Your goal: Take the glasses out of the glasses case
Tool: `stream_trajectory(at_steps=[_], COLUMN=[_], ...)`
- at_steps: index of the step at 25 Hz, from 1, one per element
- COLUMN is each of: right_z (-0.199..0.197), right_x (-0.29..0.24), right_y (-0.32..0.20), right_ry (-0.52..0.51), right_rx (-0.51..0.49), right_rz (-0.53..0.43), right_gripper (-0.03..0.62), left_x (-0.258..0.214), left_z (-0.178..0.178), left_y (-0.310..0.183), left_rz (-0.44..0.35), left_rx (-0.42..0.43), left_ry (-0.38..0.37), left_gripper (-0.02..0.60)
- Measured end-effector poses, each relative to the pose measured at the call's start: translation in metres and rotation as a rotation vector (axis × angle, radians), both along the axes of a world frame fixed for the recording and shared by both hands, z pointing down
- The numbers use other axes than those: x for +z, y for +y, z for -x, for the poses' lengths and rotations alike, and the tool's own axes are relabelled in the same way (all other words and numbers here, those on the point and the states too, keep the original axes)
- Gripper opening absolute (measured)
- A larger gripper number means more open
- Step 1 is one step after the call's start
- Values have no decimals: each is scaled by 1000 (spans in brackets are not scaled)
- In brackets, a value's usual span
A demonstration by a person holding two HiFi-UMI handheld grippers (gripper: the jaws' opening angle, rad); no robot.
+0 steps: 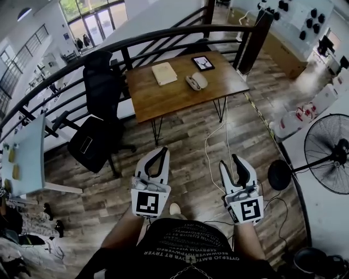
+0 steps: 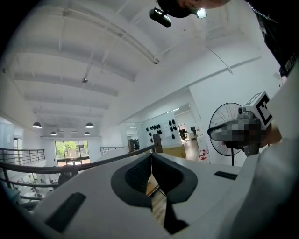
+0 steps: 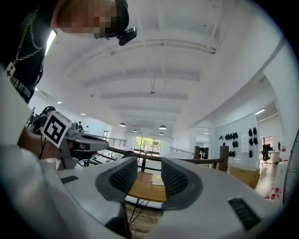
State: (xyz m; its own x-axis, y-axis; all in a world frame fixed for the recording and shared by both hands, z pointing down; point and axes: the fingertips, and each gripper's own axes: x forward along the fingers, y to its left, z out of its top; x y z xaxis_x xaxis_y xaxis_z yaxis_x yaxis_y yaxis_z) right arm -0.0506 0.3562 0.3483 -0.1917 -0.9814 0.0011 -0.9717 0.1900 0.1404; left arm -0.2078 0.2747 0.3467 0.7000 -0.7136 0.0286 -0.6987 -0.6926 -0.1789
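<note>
- Left tool: I read the jaws pressed together, nothing between them.
- Right tool: jaws apart, empty.
- Glasses case lies on the counter, well apart from both tools.

Shirt print illegible (upside down, blurred); nothing else readable.

Head view: wood-plank floor throughout. Wooden hairpin-leg table at 12 o'clock, black office chair at 10, pale desk at 9. Black curved railing arcs behind the table from 9 to 1. Glazed doors at 11, daylight coming in. Pedestal fan at 3. White wall board with black items at 1, cardboard box just below it. Right gripper view: white ceiling, round pendant lamps lit.
</note>
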Motion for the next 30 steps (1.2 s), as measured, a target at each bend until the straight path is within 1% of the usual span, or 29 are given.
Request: stream_trajectory(at_steps=[7,10,13,17,23,30], right_z=[13,11,11,9,1,-13], right_x=[5,8,5,2,3,8], right_y=[-4,-5,-5,-7,-30,-62], right_ry=[-3,-14,-20,-15,3,-8], right_rx=[13,21,24,11,-23,-62], right_rz=[23,42,40,21,29,37], right_gripper=[147,148,149,149,149,149], left_x=[9,12,11,9,16,18], left_z=[9,8,7,7,10,-13], left_y=[-13,-13,-13,-13,-29,-56], left_rz=[29,37,40,40,58,67], left_rx=[21,29,33,26,-11,-21], left_ry=[14,9,8,5,-4,-15], left_gripper=[29,29,29,29,29,29])
